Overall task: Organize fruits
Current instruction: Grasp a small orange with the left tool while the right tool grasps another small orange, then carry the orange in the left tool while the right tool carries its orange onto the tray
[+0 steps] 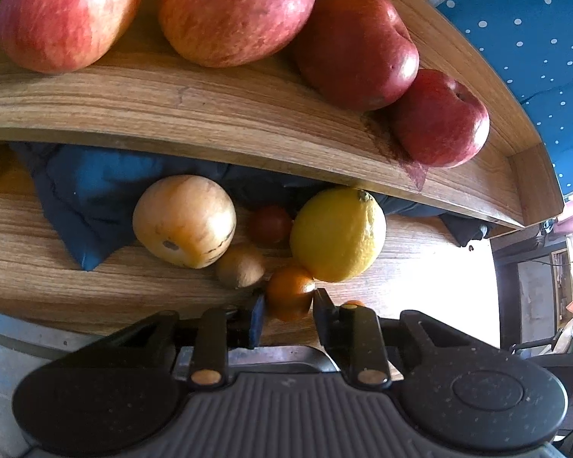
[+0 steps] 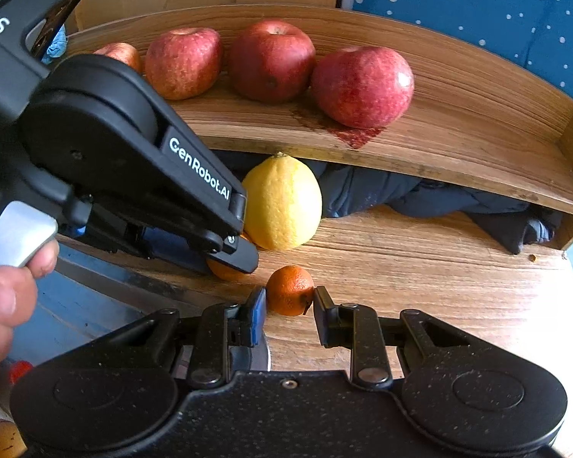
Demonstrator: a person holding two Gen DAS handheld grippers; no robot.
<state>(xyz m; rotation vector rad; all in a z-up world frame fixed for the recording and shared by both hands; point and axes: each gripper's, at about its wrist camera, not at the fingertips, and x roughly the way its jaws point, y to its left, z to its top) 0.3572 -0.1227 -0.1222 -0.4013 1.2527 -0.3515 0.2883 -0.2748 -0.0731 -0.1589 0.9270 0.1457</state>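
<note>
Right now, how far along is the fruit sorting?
Done: four apples sit in a row on the upper shelf. In hand: the left gripper and right gripper each bracket a small mandarin. Left on the lower board: lemon, kiwi, pale melon.

Daylight from right, blown-out glare, fisheye bending
</note>
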